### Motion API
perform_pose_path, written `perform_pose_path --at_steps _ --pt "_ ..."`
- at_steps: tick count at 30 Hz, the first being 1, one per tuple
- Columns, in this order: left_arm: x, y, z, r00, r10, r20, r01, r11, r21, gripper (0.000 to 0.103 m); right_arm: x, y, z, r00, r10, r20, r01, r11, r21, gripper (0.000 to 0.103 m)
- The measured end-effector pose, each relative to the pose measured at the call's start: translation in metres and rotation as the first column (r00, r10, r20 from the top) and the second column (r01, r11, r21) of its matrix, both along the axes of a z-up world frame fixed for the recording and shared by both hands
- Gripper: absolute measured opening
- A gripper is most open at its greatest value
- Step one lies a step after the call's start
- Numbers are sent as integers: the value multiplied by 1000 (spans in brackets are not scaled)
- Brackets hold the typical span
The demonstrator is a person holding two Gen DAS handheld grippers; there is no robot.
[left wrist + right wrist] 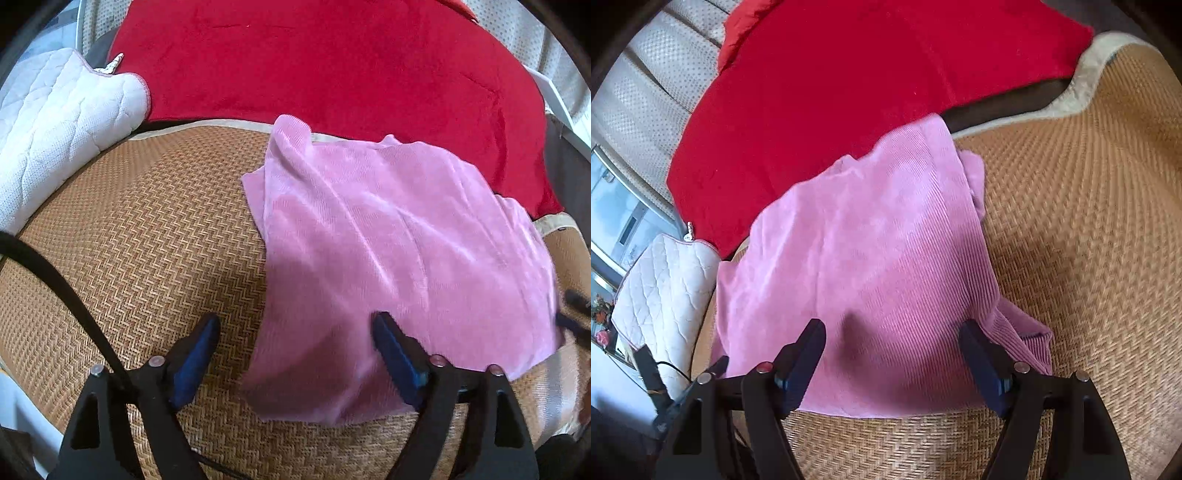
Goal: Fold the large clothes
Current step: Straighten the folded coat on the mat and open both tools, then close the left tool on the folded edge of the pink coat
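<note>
Right wrist view alone showed us a ribbed cuff point(1032, 341) on the pink garment point(871, 266), which lay on the woven mat point(1089, 221); both tongs point(892, 354) point(295, 347) gaped, released.

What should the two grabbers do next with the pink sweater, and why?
Probably lower and close on its near edge. The pink sweater lies rumpled and only partly folded on the woven mat. The left hand-held gripper and the right hand-held gripper both hover open over that edge, holding nothing, so gripping it comes first.
</note>
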State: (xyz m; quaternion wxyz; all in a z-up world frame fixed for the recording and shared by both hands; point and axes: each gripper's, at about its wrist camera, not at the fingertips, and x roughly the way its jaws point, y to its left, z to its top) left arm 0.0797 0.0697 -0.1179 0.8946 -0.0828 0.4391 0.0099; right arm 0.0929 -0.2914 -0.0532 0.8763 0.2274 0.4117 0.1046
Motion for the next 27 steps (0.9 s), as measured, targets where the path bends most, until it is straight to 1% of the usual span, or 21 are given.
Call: perform_pose_path --at_steps 2,4,6,7,8,9,11,12,13,14,16,18,24,27 --pt "0 2 -3 1000 1 1 -1 1000 -23 90 9 6 15 1000 16 25 -15 999 -32 78" --pt "0 5 -5 1000 4 5 -4 1000 -30 93 22 12 29 998 34 47 -32 998 -49 78" --pt "-2 5 -6 1000 3 9 -3 999 -32 94 39 18 34 997 60 54 -57 997 -49 78" --pt "-2 5 -7 1000 2 13 -1 999 -32 95 50 24 36 995 82 51 -79 995 -54 81" --pt "-2 5 -8 1000 1 16 -1 1000 -31 97 58 29 34 994 99 37 -97 993 -70 83" --pt "-2 5 -9 1000 1 19 -1 1000 -30 97 66 32 30 994 105 15 -103 990 -97 83" --pt "-3 5 -10 1000 -1 23 1 1000 -23 99 86 37 7 995 55 -84 -72 975 -208 83" --pt "-4 4 -9 1000 -5 27 6 1000 -20 99 90 40 -5 992 49 -115 -74 971 -229 83" --pt "-4 4 -10 1000 -9 30 10 1000 -17 99 90 43 -7 993 52 -103 -76 967 -243 83" --pt "-5 3 -10 999 -12 32 12 1000 -15 99 86 48 -7 996 52 -77 -72 957 -280 83" --pt "-5 1 -11 999 -8 36 8 1000 -2 102 83 57 -9 996 56 -63 -74 940 -333 84" --pt "-4 1 -11 999 -7 38 7 1000 4 102 81 61 -10 997 61 -55 -77 929 -363 84" --pt "-4 2 -9 1000 -2 31 1 1000 10 102 77 57 -11 997 63 -37 -73 931 -358 85" --pt "-5 3 -2 1000 8 22 -8 1000 17 102 74 54 -11 997 68 -28 -74 931 -357 85"
